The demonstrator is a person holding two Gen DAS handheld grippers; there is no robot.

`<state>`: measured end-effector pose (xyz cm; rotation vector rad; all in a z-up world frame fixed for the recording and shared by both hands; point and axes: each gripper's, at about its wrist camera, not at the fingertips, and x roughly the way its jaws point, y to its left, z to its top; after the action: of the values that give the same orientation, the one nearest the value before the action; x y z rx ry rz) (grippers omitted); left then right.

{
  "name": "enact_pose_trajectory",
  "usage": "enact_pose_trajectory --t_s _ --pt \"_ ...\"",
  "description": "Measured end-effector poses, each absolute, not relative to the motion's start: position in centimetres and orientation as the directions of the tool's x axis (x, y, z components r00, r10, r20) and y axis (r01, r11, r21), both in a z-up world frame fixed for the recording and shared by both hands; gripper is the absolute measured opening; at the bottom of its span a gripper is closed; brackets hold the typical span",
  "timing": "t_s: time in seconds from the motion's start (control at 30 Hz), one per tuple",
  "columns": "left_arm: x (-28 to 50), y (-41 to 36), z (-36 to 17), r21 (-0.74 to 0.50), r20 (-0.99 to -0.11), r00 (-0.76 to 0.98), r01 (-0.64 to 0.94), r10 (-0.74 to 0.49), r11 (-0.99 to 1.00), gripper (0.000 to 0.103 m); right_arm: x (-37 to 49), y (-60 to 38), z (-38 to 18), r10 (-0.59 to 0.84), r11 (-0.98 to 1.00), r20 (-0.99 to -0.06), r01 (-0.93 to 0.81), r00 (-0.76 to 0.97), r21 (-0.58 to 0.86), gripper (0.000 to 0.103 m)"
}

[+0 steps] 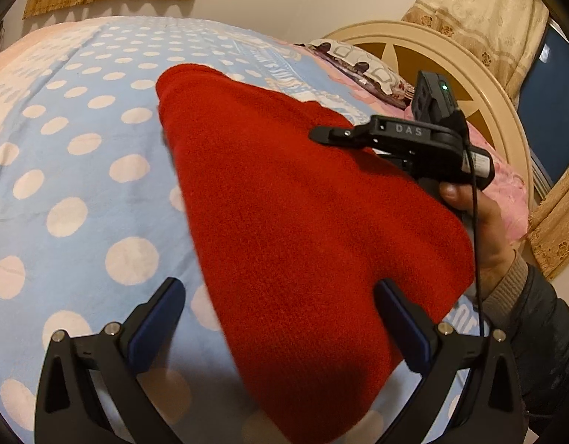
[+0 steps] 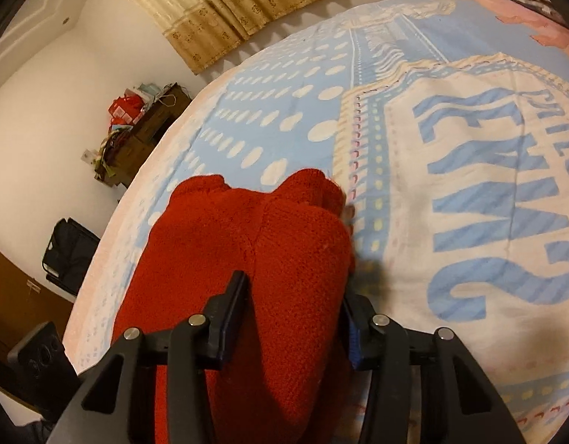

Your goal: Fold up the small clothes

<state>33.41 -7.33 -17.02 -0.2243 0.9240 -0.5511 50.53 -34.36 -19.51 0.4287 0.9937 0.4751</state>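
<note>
A red knitted garment [image 1: 303, 222] lies folded on the blue polka-dot bedspread [image 1: 73, 155]. My left gripper [image 1: 280, 318] is open, its jaws wide apart just above the garment's near end, its right finger over the cloth. The right gripper [image 1: 321, 135] shows in the left wrist view, held by a hand over the garment's far right edge. In the right wrist view the right gripper [image 2: 295, 303] has its jaws closed in on a thick fold of the red garment [image 2: 269, 229], with cloth filling the gap between the fingers.
A cream headboard [image 1: 480, 85] and a patterned pillow [image 1: 362, 63] stand at the bed's far right. A curtain [image 2: 228, 7] hangs on the wall. A dark cabinet [image 2: 143, 129] with clutter and a black bag [image 2: 67, 255] stand beside the bed.
</note>
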Motion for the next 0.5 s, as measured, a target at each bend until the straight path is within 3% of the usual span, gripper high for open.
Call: enact_pose_trajectory --t_s 0.13,0.27,0.43,0.5 --pt "33.5 -7.2 -17.0 -0.437 -0.677 0.474 0.357 -0.563 0.826 0.103 50.6 -34.0 -19.5 0.570 0.813 -0.679 -0.198 0.463 0.548 0.047" --pt "33.5 -6.6 -17.1 -0.478 -0.654 0.462 0.361 -0.599 0.801 0.098 50.9 -34.8 -19.9 0.601 0.784 -0.659 -0.174 0.453 0.596 0.036" --pt "33.3 -7.5 -17.0 -0.472 -0.658 0.440 0.393 -0.611 0.790 0.097 50.8 -33.8 -19.9 0.624 0.774 -0.650 -0.226 0.434 0.592 0.035" --pt "33.3 -7.6 -16.9 -0.474 -0.655 0.435 0.401 -0.618 0.784 0.087 50.9 -34.0 -20.1 0.629 0.768 -0.648 -0.211 0.430 0.605 0.035"
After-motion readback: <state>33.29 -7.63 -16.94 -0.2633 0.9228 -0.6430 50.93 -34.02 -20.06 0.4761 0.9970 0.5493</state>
